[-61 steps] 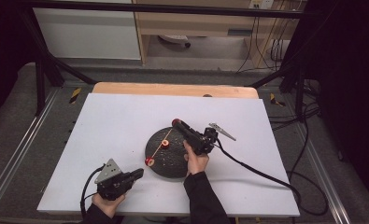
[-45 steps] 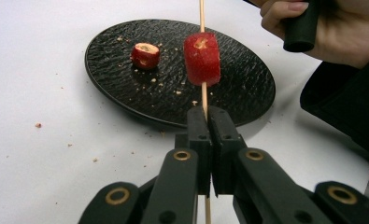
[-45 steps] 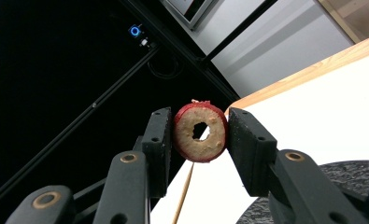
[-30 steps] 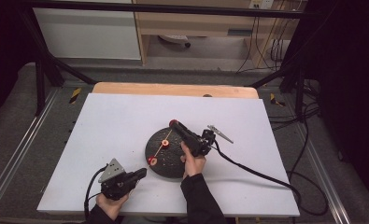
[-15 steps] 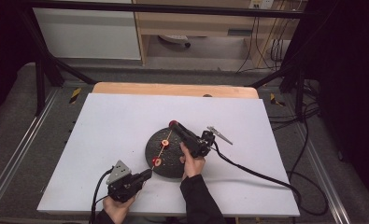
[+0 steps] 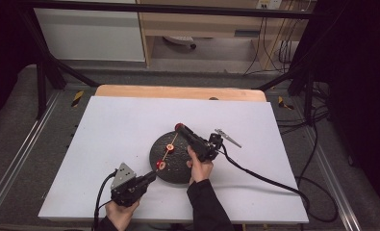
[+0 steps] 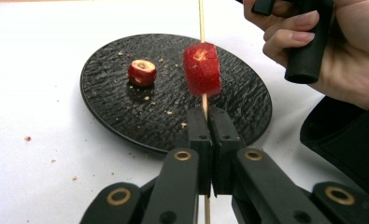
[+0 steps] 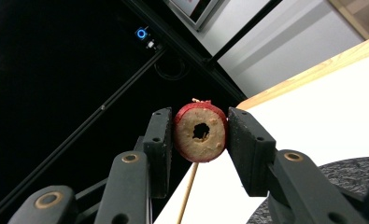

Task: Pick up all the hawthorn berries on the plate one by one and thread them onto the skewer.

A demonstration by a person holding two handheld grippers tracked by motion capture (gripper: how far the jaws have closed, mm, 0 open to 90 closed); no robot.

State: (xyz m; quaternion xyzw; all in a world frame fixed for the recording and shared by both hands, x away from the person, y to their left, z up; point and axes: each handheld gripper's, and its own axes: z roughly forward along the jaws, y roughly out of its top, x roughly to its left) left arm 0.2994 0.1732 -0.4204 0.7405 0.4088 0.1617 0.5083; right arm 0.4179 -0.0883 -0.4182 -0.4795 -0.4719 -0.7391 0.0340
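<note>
Wooden skewer (image 7: 203,105) is pinched in my closed left gripper (image 7: 211,122) at the black plate's (image 6: 178,173) 7 o'clock edge; my right gripper (image 8: 198,133) clamps a red fruit slice (image 8: 200,132), with open white table (image 6: 110,130) toward 10 o'clock.

Bright, even light on the white table (image 6: 106,144), dark surroundings, soft shadows, slightly grainy high view.
</note>
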